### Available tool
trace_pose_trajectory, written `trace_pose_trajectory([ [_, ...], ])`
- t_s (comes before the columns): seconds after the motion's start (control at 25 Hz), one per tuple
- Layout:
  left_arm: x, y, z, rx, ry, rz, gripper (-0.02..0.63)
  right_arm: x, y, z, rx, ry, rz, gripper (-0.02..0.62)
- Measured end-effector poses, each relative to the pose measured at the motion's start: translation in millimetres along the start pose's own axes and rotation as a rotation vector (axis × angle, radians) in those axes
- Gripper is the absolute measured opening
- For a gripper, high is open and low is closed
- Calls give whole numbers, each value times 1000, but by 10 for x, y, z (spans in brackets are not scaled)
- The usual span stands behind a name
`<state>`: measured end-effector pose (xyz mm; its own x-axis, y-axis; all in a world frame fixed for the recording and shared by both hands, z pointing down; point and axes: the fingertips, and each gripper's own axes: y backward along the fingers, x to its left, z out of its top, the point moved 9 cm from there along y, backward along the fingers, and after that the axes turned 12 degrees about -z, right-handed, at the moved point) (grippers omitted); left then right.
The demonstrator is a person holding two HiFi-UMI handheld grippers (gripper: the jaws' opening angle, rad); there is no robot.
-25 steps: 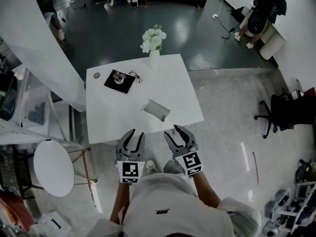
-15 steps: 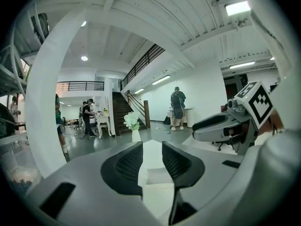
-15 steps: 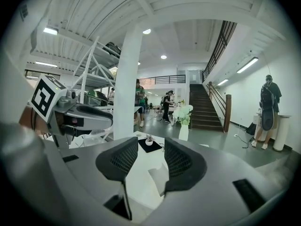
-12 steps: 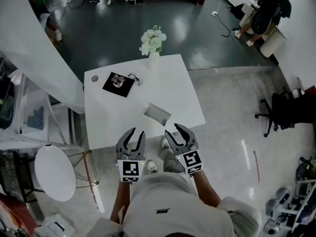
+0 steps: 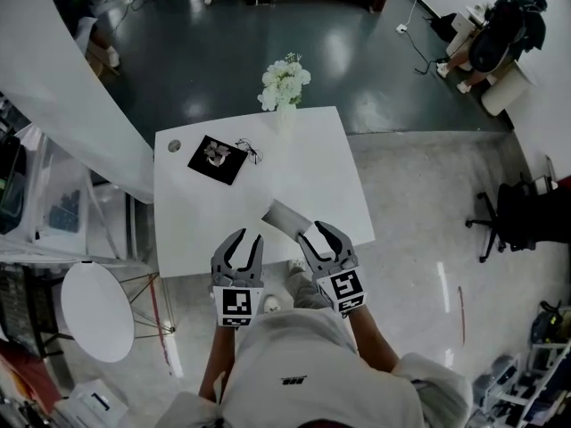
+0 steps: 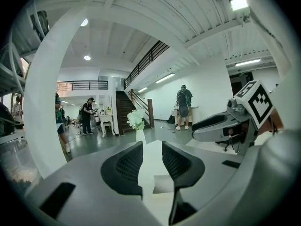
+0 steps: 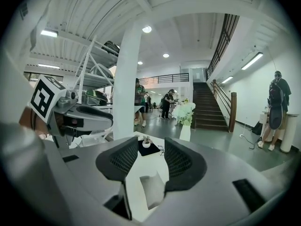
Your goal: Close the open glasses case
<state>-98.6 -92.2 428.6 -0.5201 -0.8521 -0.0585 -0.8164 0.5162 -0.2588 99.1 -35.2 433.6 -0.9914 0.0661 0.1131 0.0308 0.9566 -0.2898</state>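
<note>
The glasses case (image 5: 284, 217), pale grey and lying open, rests near the front edge of the white table (image 5: 312, 163). My right gripper (image 5: 314, 233) is open just in front of the case, near its right end. Beside it, my left gripper (image 5: 244, 239) is open over the table's front edge, left of the case. The case (image 7: 151, 188) shows low between the jaws in the right gripper view and the case (image 6: 162, 183) sits just beyond the jaws in the left gripper view. Neither gripper (image 6: 151, 161) (image 7: 150, 157) holds anything.
A vase of white flowers (image 5: 285, 87) stands at the table's far edge. A black mat (image 5: 215, 154) with a small object and a pair of glasses (image 5: 247, 141) lie at the far left. A round white side table (image 5: 96, 308) stands left, an office chair (image 5: 500, 212) right.
The table has drawn nearer in the head view. Both grippers now reach its front edge, and the right one has come close to the case. Both jaws stay open.
</note>
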Motion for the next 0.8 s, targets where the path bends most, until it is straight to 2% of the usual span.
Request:
trace_pose_trajectory([
  [0.4,128,-487,6,45,31,44,140,-421,-484,19,20,4,64,173],
  [0.8,136,-1007,-201,111,92,52,140,-781,-946,-213,94,42,162,166],
])
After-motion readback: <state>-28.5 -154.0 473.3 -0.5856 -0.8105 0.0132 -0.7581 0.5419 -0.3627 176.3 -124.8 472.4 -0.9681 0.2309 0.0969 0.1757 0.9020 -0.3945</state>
